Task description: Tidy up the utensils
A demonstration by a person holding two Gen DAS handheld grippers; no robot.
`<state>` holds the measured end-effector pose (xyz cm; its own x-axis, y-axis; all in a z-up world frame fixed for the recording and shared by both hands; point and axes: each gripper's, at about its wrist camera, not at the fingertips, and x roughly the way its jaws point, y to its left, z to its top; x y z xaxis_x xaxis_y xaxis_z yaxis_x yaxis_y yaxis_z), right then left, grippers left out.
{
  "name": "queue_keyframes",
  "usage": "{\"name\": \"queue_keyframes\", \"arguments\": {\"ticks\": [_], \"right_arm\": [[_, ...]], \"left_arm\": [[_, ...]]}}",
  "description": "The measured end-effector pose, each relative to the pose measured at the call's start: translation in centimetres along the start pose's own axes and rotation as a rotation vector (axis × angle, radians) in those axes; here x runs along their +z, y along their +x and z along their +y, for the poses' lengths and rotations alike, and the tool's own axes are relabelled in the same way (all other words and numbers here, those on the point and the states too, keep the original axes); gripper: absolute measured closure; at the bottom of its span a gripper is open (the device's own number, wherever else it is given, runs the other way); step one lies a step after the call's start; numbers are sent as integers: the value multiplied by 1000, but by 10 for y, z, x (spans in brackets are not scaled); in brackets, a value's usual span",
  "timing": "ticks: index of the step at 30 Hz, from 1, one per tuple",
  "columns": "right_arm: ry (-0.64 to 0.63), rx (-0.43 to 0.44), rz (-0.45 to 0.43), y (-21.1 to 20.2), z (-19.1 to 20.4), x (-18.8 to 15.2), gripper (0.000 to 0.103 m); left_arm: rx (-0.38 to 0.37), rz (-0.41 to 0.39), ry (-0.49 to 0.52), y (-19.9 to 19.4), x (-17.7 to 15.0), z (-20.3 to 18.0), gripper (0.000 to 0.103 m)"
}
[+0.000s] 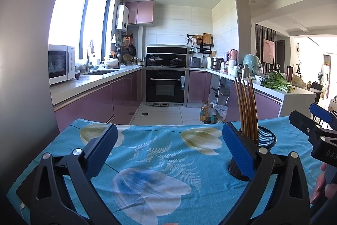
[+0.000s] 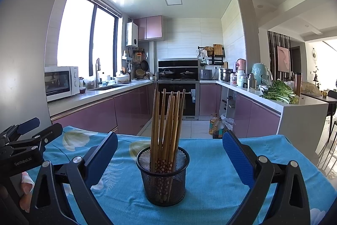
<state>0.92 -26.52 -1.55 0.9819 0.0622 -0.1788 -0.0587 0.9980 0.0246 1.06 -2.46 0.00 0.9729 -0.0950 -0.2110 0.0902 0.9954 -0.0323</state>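
Note:
A black mesh holder stands upright on the blue flowered cloth, with several brown chopsticks standing in it. My right gripper is open, its blue pads on either side of the holder and apart from it. In the left wrist view the same holder and chopsticks sit behind my right-hand pad. My left gripper is open over bare cloth, holding nothing. Each view shows the other gripper at its edge: the right one, the left one.
The cloth-covered table ends at a far edge facing the kitchen floor. Oil bottles stand on the floor beyond. A counter with leafy greens runs along the right. A tall grey fridge is at the left. A person's fingers show.

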Motion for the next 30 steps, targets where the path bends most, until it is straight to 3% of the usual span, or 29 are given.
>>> {"name": "queue_keyframes", "arguments": {"ticks": [30], "right_arm": [[-1,-4,4,2,0,0,7]], "left_arm": [[6,3,-5,1,-1,2,5]]}}
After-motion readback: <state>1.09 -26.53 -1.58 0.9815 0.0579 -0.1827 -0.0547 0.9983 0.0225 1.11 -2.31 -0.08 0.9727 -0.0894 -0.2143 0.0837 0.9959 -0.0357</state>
